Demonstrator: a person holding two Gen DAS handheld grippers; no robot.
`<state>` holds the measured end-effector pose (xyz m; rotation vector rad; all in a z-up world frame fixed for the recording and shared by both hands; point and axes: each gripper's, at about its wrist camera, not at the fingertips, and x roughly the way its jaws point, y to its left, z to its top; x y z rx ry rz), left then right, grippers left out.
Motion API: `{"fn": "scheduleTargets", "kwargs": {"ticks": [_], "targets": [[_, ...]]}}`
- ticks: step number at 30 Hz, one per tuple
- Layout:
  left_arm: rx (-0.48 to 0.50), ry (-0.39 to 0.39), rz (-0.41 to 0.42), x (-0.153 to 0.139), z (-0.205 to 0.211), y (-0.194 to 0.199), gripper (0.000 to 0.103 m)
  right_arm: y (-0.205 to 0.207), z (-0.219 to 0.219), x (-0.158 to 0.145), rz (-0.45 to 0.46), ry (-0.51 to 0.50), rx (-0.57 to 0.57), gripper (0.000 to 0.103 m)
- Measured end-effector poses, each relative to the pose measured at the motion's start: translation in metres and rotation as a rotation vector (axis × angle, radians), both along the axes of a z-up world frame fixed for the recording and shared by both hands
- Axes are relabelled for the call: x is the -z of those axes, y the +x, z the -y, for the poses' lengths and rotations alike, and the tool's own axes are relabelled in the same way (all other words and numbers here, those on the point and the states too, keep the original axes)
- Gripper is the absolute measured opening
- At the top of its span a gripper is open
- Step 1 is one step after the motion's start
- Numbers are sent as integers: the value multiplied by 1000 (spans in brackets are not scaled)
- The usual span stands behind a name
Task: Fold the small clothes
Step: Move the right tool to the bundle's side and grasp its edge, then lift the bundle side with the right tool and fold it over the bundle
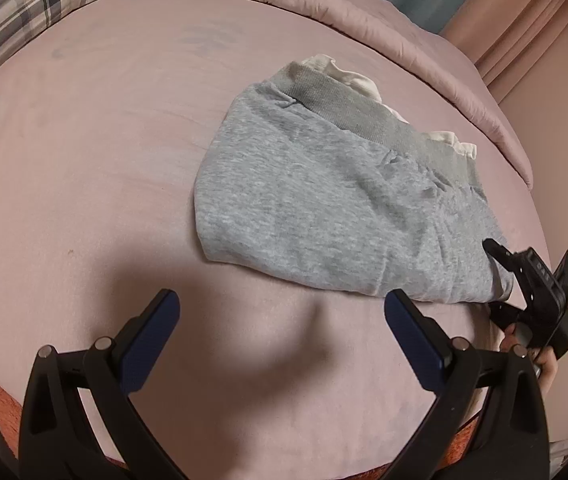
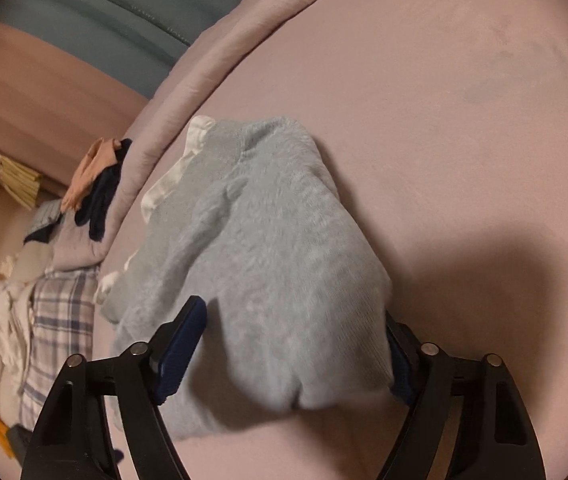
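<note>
A grey sweat garment (image 1: 324,208) lies folded on the pink bed sheet (image 1: 104,140), its ribbed band toward the far side and a white piece (image 1: 348,76) peeking out beneath. My left gripper (image 1: 282,300) hovers open over bare sheet just in front of the garment, with nothing between its fingers. My right gripper (image 1: 492,276) straddles the garment's near right end, held by a hand (image 1: 544,364). In the right wrist view the grey garment (image 2: 268,240) bulges between the right gripper's (image 2: 294,312) spread fingers. The right finger is partly hidden by fabric, and a shadowed gap shows beside the left pad.
A rolled pink duvet (image 1: 364,20) rims the far side of the bed, with a plaid pillow (image 1: 24,20) at the far left. Off the bed's edge lie a pile of dark and peach clothes (image 2: 96,184) and plaid fabric (image 2: 60,312).
</note>
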<state>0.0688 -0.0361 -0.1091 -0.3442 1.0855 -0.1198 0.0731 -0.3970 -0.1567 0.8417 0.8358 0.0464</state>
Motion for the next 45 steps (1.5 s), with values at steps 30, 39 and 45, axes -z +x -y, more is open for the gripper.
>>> {"fn": "scheduleTargets", "kwargs": {"ticks": [30, 39, 45], "targets": [[53, -42, -1, -12, -3, 5, 102, -58, 41, -54, 86, -112, 138, 16], [84, -40, 0, -12, 2, 6, 102, -63, 34, -83, 114, -329, 170, 16], [86, -32, -3, -13, 1, 6, 102, -53, 7, -102, 165, -450, 151, 16]]}}
